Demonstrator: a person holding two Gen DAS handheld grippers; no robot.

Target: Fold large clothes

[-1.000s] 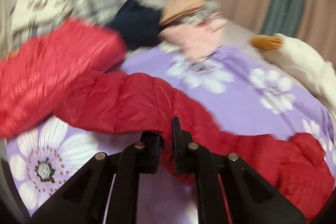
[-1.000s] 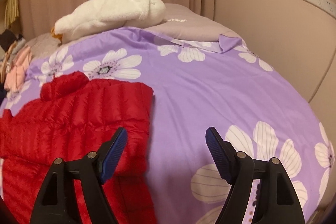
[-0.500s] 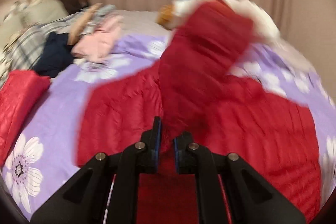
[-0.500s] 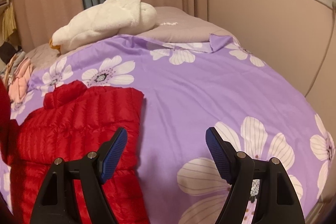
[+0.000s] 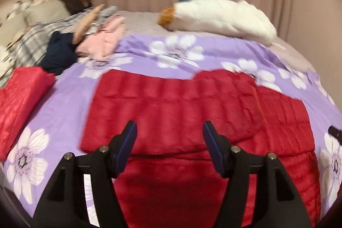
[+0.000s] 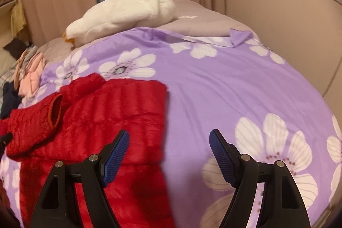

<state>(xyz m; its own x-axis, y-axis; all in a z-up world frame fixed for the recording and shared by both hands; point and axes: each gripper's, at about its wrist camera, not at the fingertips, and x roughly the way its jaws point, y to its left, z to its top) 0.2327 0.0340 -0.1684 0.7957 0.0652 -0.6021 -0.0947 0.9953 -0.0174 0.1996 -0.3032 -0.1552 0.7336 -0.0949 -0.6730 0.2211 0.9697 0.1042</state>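
So since a second back, the left gripper (image 5: pixel 168 142) has swung the sleeve of the red quilted puffer jacket (image 5: pixel 192 116) up and across the body and let it go. Its jaws have just been opening, and nothing is between them now; they sit about half spread just over the folded-in part. The sleeve went from trailing out along the purple floral duvet (image 5: pixel 64 99) to lying flat over the jacket's chest.

The right gripper (image 6: pixel 168 155) hasn't really gone anywhere. Its jaws stand wide apart with nothing in them, hovering over the jacket's right edge, where red meets purple.

The jacket itself lies spread on the bed, collar end pointing toward the white plush goose toy (image 5: pixel 220 18) near the far end. In the right wrist view you can see the sleeve cuff (image 6: pixel 53 112) resting on top of the body, so that fold looks done. The side nearest the right gripper has a straight, tidy edge, though whether that sleeve is already tucked in is hard to tell from here.

Progress-wise it looks about midway on this one: sides in, but the lengthwise fold (hem up toward the collar) is still to go. There's another red folded garment (image 5: pixel 19 104) off to the left, and a messy pile of mixed clothes (image 5: pixel 85 40) behind it, so plenty left overall.
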